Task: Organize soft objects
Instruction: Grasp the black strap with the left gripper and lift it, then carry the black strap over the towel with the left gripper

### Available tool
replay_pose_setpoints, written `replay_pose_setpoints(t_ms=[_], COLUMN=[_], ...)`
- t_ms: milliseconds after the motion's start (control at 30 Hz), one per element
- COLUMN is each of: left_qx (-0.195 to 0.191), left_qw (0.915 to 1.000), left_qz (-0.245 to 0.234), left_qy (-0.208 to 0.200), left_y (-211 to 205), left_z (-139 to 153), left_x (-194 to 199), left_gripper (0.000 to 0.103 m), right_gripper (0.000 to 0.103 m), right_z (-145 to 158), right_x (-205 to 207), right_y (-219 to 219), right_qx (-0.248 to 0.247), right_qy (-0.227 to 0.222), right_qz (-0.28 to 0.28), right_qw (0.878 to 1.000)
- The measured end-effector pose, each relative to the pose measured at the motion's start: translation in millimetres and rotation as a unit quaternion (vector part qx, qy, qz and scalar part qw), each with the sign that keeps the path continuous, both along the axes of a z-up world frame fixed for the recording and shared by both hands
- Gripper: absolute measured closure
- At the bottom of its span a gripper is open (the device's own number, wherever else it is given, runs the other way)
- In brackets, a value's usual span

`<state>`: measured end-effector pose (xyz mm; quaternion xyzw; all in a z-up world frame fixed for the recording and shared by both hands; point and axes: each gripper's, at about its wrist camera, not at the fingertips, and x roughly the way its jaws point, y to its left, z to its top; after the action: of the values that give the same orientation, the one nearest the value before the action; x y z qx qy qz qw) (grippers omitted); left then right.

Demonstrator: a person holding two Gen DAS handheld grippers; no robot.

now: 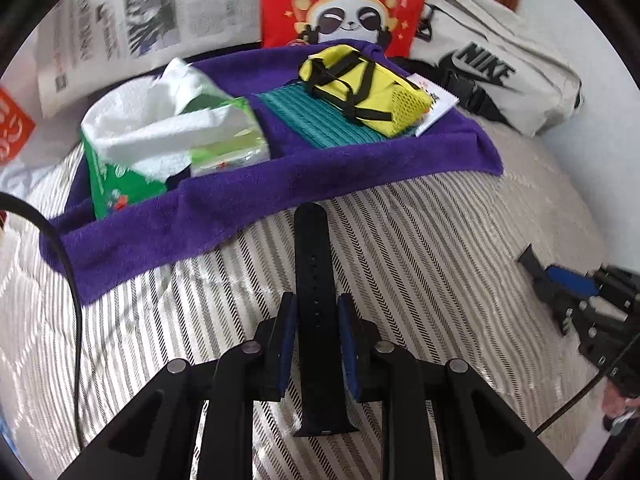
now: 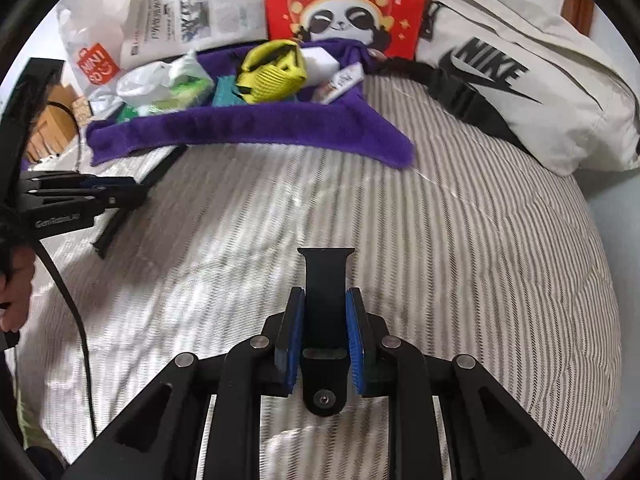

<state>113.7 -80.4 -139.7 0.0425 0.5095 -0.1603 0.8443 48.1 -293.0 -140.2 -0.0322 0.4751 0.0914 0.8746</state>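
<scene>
My left gripper (image 1: 316, 300) is shut on a long black watch strap with holes (image 1: 312, 248), which runs between the blue pads and points toward the purple towel (image 1: 248, 196). My right gripper (image 2: 325, 294) is shut on a shorter black strap piece with a stud (image 2: 326, 272) above the striped bedcover (image 2: 440, 240). On the towel lie a green tissue pack (image 1: 160, 140), a teal cloth (image 1: 320, 120) and a small yellow duffel bag (image 1: 360, 88). In the right wrist view the left gripper (image 2: 132, 196) shows at the left edge.
A white notebook (image 1: 436, 108) lies under the yellow bag. Behind the towel stand a red panda bag (image 1: 344, 0), a newspaper (image 1: 152, 12) and a beige Nike bag (image 1: 500, 76). A black cable (image 1: 68, 264) crosses the bedcover at the left. A hand (image 2: 16, 292) shows at the left edge.
</scene>
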Motion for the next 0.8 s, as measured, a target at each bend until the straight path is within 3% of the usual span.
replay_pose_setpoints(t_ms=[100, 500, 800], left_qx=[-0.029, -0.040, -0.050], left_qw=[0.9996, 0.9989, 0.9978], left_qz=[0.001, 0.001, 0.007], left_qy=[0.002, -0.024, -0.042], left_y=[11.9, 38.1, 51.5], left_z=[8.1, 43.3, 77.5], left_x=[-2.7, -17.9, -6.8], left_gripper=[0.083, 0.083, 0.083], right_gripper=[0.082, 0.082, 0.082], right_z=[9.4, 25.9, 53.5], right_x=[-1.9, 14.6, 41.2], right_y=[9.8, 31.8, 45.7], right_qx=[-0.009, 0.002, 0.028], right_qy=[-0.009, -0.016, -0.034], right_qz=[0.012, 0.033, 0.048], right_qw=[1.000, 0.999, 0.998])
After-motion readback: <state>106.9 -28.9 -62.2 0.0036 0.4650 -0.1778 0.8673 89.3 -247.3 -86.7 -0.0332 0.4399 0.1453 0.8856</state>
